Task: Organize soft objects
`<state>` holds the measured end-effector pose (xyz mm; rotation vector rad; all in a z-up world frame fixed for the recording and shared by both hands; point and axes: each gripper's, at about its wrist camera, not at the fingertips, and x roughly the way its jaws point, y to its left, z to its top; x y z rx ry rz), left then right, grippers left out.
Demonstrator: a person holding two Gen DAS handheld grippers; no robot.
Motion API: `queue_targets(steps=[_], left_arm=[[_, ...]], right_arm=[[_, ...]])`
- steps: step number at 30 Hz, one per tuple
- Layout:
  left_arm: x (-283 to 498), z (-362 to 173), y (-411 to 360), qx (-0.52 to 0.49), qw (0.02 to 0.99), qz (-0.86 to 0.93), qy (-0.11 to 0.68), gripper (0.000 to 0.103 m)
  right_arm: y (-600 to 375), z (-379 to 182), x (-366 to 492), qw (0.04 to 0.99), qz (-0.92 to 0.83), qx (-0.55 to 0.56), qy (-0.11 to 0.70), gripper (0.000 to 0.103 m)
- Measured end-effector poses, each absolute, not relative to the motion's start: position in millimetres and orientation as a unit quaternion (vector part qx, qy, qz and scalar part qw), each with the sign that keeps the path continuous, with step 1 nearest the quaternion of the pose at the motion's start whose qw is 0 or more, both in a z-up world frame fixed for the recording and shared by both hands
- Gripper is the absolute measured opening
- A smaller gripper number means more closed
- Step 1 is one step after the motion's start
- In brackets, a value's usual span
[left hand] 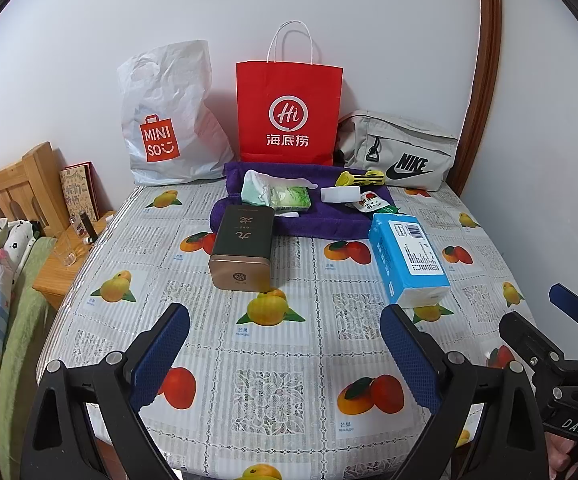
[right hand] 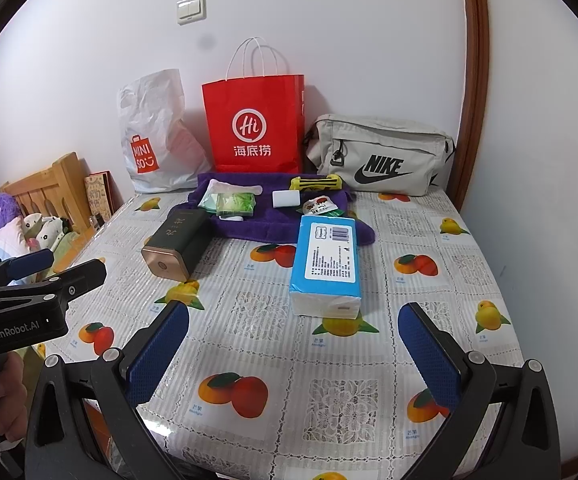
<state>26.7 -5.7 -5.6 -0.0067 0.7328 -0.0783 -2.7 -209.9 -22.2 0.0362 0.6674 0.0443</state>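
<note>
A purple towel (left hand: 321, 222) (right hand: 277, 226) lies at the far side of the table, with a green tissue pack (left hand: 291, 199) (right hand: 236, 204), a white block (left hand: 340, 194) (right hand: 285, 199), a yellow clip (left hand: 361, 178) (right hand: 316, 183) and a small sachet (left hand: 371, 203) (right hand: 319, 206) on it. In front lie a blue tissue pack (left hand: 407, 258) (right hand: 327, 266) and a dark tin (left hand: 243, 250) (right hand: 177, 244). My left gripper (left hand: 285, 324) and right gripper (right hand: 293, 320) hover open and empty over the near table. Each appears at the edge of the other's view: the right gripper (left hand: 561, 336) and the left gripper (right hand: 37, 276).
A white Miniso plastic bag (left hand: 169, 120) (right hand: 155, 136), a red paper bag (left hand: 289, 110) (right hand: 255, 124) and a grey Nike pouch (left hand: 399, 152) (right hand: 381, 156) stand against the back wall. The fruit-print tablecloth (left hand: 273, 384) (right hand: 329, 396) covers the table. A bed and wooden nightstand (left hand: 69, 264) are on the left.
</note>
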Motion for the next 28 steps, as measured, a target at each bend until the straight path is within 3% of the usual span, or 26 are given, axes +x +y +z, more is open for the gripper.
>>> queue_targets(steps=[28], left_arm=[[24.3,-3.6,-10.4,0.000,0.934,-0.043,0.356,0.097]], right_arm=[[-208.8,-24.1,-5.1,0.943,0.026,0.024,0.331,0.103]])
